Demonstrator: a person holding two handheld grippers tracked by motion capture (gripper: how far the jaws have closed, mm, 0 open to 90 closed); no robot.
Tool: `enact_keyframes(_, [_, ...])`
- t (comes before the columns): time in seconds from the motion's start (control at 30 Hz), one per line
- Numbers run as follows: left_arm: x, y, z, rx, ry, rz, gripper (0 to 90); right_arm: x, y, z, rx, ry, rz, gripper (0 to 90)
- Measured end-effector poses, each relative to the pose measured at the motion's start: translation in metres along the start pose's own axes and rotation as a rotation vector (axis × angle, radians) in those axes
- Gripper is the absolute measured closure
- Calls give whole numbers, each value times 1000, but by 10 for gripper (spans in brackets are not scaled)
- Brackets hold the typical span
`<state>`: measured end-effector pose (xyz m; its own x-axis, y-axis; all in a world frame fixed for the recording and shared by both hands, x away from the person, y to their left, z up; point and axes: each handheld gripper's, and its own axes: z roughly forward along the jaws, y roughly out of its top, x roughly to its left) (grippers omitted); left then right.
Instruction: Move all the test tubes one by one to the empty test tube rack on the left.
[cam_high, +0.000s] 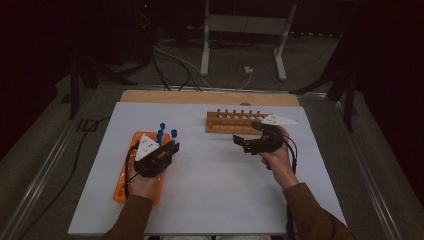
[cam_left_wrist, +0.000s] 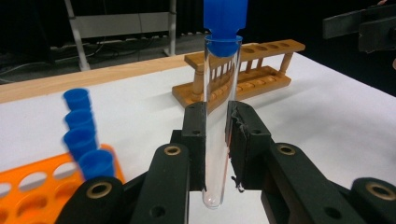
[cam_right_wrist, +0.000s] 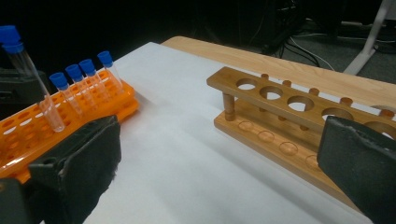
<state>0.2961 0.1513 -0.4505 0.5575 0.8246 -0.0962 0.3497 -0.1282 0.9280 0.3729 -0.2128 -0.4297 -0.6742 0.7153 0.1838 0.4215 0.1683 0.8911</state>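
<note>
Dark room, cables on floor; white worktop (cam_high: 210, 180) with wooden edge at 12 o'clock. Left hand-held gripper (cam_left_wrist: 217, 140) clamped on clear glass test tube with blue cap (cam_left_wrist: 219, 93), held upright above orange plastic rack (cam_high: 126, 192), likely for carrying to empty wooden test tube rack (cam_high: 235, 122) at 1 o'clock. Orange rack holds three more capped tubes (cam_right_wrist: 81, 79). Right hand-held gripper (cam_right_wrist: 219, 163) wide open, nothing between jaws, waiting near wooden rack.
</note>
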Motion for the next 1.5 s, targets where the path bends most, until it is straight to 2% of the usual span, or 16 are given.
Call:
enact_keyframes(0.13, [5,-6,-6,4,8,-6,783,-3,-1,-2,-5,-4,10,0])
enact_keyframes(0.23, [10,-11,-9,0,9,-29,783,-5,-2,-3,-7,-7,15,0])
enact_keyframes(0.33, [13,-12,-11,1,19,-28,783,-5,-3,-3,-7,-7,15,0])
enact_keyframes(0.5, [19,-16,-14,7,53,-14,783,-6,-5,-5,-6,-9,18,0])
enact_keyframes(0.63, [27,-21,-15,13,80,-35,783,-8,-5,-8,-12,-13,22,0])
enact_keyframes(0.77, [34,-25,-15,5,98,-37,783,-9,-6,-10,-19,-16,23,0])
enact_keyframes(0.87, [33,-26,-15,21,112,-18,783,-10,-7,-11,-20,-16,26,0])
enact_keyframes(1.0, [33,-28,-16,30,114,-13,782,-11,-9,-13,-23,-17,29,0])
enact_keyframes(1.1, [33,-28,-17,57,119,-22,782,-13,-10,-14,-25,-17,31,0])
enact_keyframes(1.3, [34,-28,-13,189,122,-49,782,-14,-11,-15,-26,-20,33,0])
enact_keyframes(1.37, [33,-27,-10,238,132,-44,783,-14,-11,-15,-24,-19,35,0])
enact_keyframes(1.5, [30,-27,-6,293,150,-26,785,-13,-11,-14,-24,-16,34,0])
